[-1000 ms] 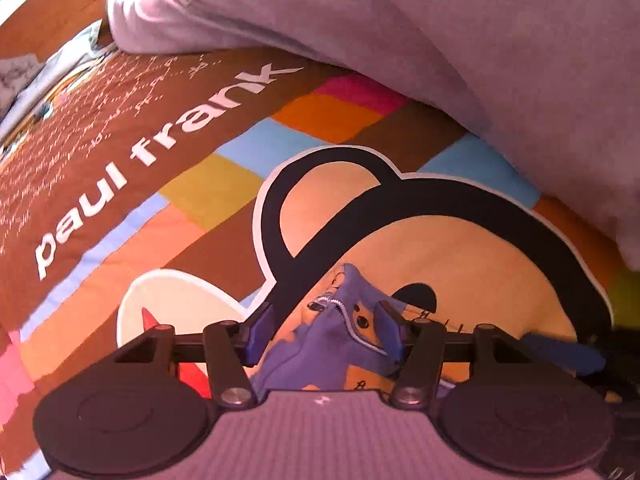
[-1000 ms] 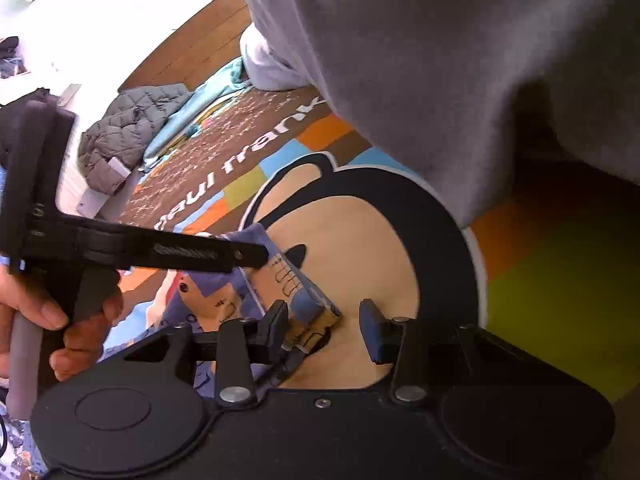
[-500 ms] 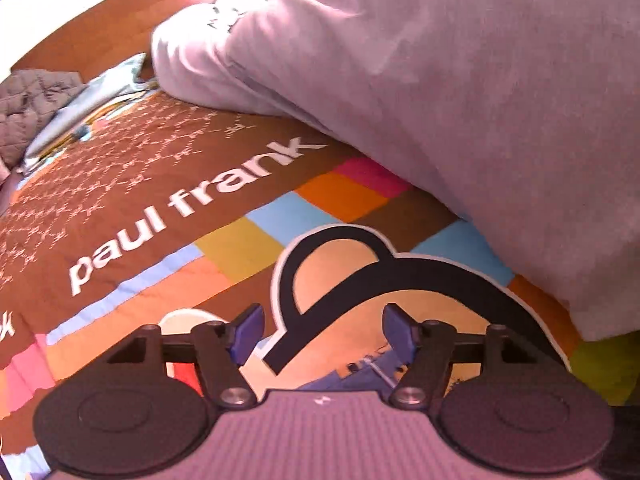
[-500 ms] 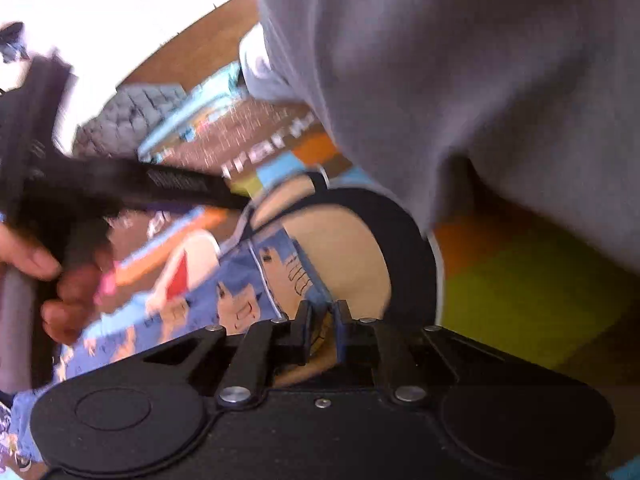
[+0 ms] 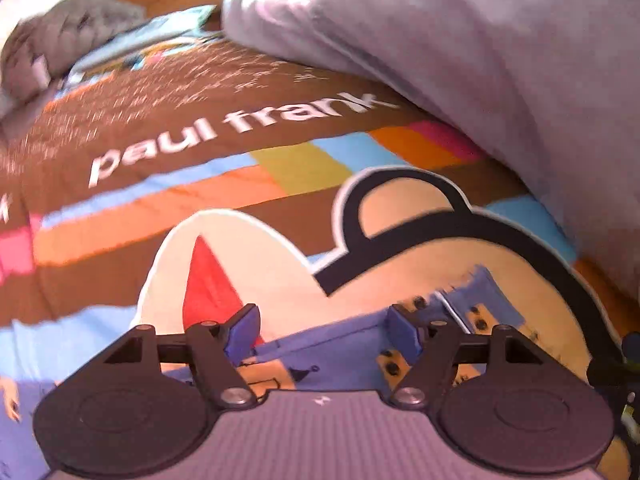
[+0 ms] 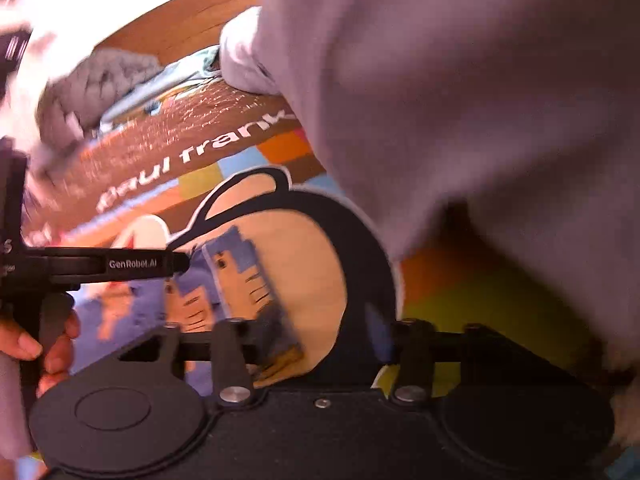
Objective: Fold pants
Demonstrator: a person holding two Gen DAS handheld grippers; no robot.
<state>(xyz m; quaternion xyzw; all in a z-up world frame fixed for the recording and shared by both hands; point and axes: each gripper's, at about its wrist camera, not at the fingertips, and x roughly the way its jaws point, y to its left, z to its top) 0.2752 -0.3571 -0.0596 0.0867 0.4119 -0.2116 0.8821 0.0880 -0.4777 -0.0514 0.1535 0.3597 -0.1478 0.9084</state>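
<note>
Apparently step: release after a fold, judged | pants (image 6: 224, 280) lie on the printed blanket (image 5: 280, 168), long axis from lower left to the upper right corner | left gripper (image 5: 322, 326) jaws opening, wide, over the cloth, not pinching | right gripper (image 6: 320, 340) jaws opening, cloth edge between, pads off it | next: regrasp an end.

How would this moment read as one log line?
left gripper: opening, empty | right gripper: opening, released | pants: on blanket
</note>
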